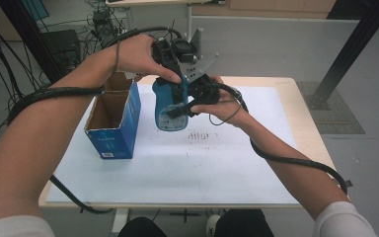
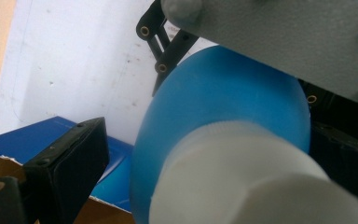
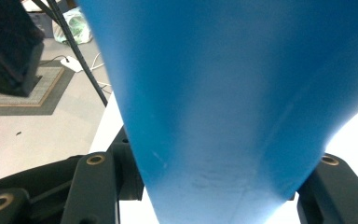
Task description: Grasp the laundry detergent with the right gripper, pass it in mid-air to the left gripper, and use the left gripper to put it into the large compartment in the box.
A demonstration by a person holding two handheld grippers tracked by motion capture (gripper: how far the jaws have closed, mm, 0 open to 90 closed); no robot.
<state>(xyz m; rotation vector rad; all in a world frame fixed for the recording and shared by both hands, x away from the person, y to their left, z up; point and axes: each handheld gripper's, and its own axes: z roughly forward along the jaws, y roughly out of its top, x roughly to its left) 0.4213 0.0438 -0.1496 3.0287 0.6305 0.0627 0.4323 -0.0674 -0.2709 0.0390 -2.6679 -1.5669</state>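
Note:
A blue bottle [image 1: 165, 101] with a white cap [image 2: 242, 172] is held up above the table, next to the open box. My right gripper [image 1: 180, 109] comes in from the right and is shut on the bottle's lower body [image 3: 223, 93], a jaw on each side. My left gripper [image 1: 170, 81] reaches down from above over the bottle's top. In the left gripper view the cap sits between that gripper's jaws [image 2: 214, 149], and its left finger [image 2: 70, 158] stands apart from the cap with a gap showing.
An open blue cardboard box [image 1: 113, 118] stands at the table's left, just beside the bottle. A white sheet [image 1: 177, 168] covers the wooden tabletop. Cables trail from both grippers over the forearms. Beyond the table lie grey floor, cables and a black frame post [image 1: 350, 49].

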